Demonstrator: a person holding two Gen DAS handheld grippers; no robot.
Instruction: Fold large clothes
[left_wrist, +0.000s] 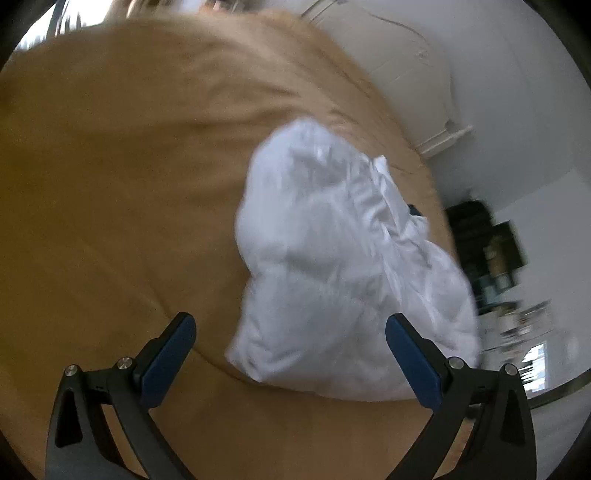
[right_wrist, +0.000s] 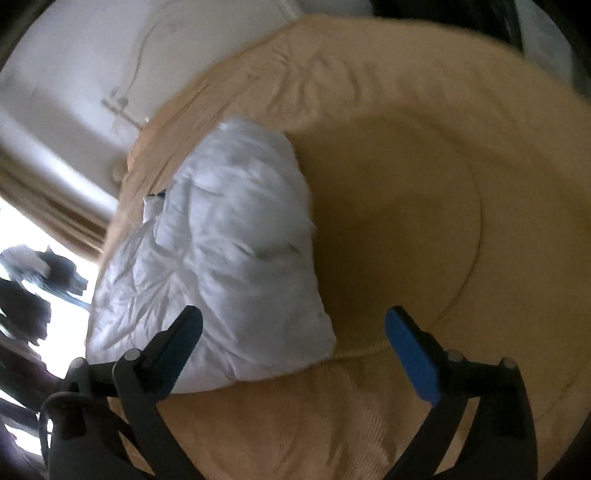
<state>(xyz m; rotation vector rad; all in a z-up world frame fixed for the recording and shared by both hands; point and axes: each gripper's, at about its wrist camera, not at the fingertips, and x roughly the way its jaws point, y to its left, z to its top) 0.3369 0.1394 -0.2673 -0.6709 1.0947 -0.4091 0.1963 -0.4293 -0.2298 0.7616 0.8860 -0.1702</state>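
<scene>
White garment (left_wrist: 332, 251) bunched on tan bedspread (left_wrist: 110, 203): soft, light, floppy, likely slippery; pinch near edge. Left gripper (left_wrist: 290, 354) and right gripper (right_wrist: 293, 350) spread, empty.

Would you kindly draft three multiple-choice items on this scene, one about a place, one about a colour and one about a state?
1. Where does the crumpled white garment lie?
A. On the tan bed cover
B. On a chair
C. Hanging from a wall hook

2. What colour are the pads on the gripper fingers?
A. Red
B. Blue
C. Yellow

3. How do the left gripper and right gripper stand?
A. Both shut on the garment
B. One open, one shut
C. Both open, holding nothing

Answers:
1. A, the white bundle rests on the tan cover in both views.
2. B, blue pads show on the fingers in each wrist view.
3. C, each gripper's fingers stand wide apart with no cloth pinched between them.
</scene>
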